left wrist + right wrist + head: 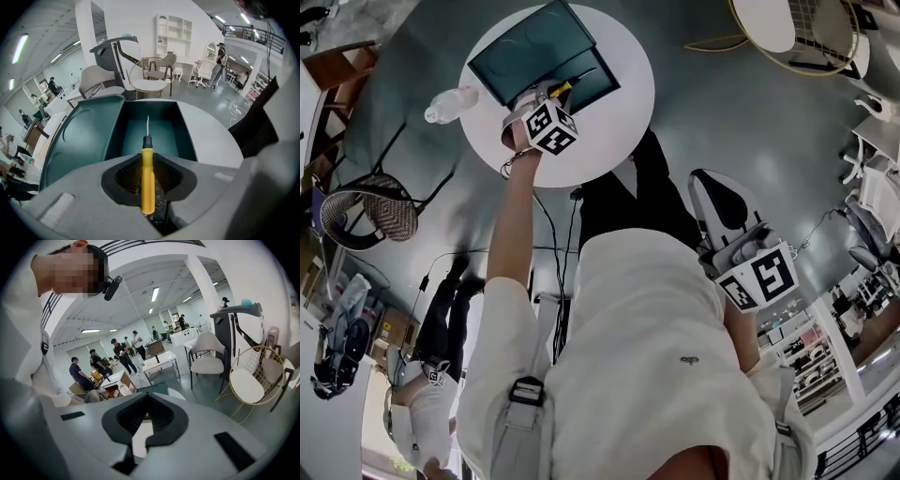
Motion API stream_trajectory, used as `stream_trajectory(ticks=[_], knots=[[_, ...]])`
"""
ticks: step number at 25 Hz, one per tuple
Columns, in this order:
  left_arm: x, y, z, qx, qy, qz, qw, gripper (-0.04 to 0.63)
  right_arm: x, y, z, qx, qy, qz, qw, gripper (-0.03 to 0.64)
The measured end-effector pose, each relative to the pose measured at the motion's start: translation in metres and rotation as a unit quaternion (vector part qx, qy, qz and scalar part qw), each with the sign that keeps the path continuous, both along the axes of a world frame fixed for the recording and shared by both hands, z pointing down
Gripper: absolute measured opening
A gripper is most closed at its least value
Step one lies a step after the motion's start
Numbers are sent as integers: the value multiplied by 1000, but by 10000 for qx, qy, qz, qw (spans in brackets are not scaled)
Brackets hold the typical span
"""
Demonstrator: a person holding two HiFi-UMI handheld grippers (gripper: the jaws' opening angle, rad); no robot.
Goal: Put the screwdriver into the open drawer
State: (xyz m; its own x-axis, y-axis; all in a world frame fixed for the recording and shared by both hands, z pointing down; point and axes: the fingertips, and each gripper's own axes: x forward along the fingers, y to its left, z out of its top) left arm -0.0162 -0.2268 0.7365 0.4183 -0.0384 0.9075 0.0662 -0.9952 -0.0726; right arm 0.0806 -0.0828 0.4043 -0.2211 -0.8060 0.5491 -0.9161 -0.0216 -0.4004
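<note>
My left gripper (546, 94) reaches over the white round table (619, 131) and is shut on a yellow-handled screwdriver (565, 87). In the left gripper view the screwdriver (147, 183) lies between the jaws of the left gripper (147, 164), with its metal tip out over the open teal drawer (150, 131). The drawer (586, 86) is pulled out of a flat teal unit (530, 47). My right gripper (722, 211) hangs by the person's side, away from the table. In the right gripper view the right gripper (145, 420) holds nothing, its pads drawn together.
A clear plastic bottle (450, 103) lies at the table's left edge. A wire chair (370, 211) stands left of the table, and a round white stool (797, 28) is at the far right. Cables (553, 244) cross the grey floor. Other people stand far behind.
</note>
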Motion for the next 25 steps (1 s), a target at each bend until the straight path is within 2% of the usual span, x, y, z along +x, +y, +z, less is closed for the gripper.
stream_trajectory(ticks=[8,25], knots=[[-5,-3,12,33,-160,-118,9998,80,-3,-3,4,-41,-3,-35,10000,6],[-6,-7,15,246,-187,-219,9993,103,-2,-5,6,-24,12,-92,10000,6]])
